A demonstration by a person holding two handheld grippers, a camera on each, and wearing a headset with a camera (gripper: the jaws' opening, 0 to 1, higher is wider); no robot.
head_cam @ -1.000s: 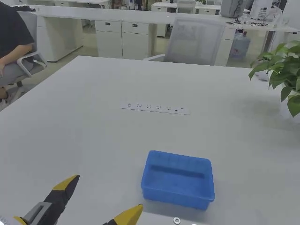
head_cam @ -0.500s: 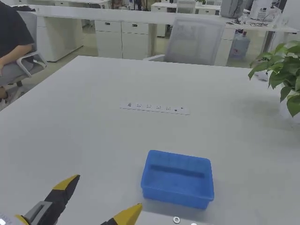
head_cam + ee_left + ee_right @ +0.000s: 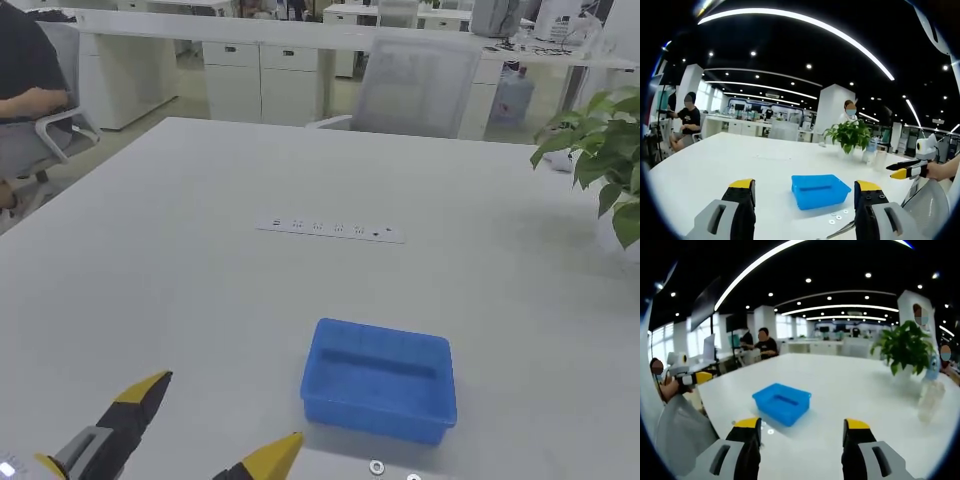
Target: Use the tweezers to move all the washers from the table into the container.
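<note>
The left tool [image 3: 805,185] is spread wide with nothing between its jaws. In the head view [image 3: 213,420] its body is cut off at the bottom edge. The right tool [image 3: 802,423] is equally wide and empty. The blue bin [image 3: 378,378] sits on the tabletop [image 3: 200,250]; its contents cannot be made out. Small washers [image 3: 838,216] lie just beside its near side, barely legible. A thin metal strip, perhaps the tweezers [image 3: 840,230], is half hidden behind the left tool's jaw.

Even, soft overhead office lighting, faint shadows; gripper views fisheye-warped, ceiling strip lights glaring.
</note>
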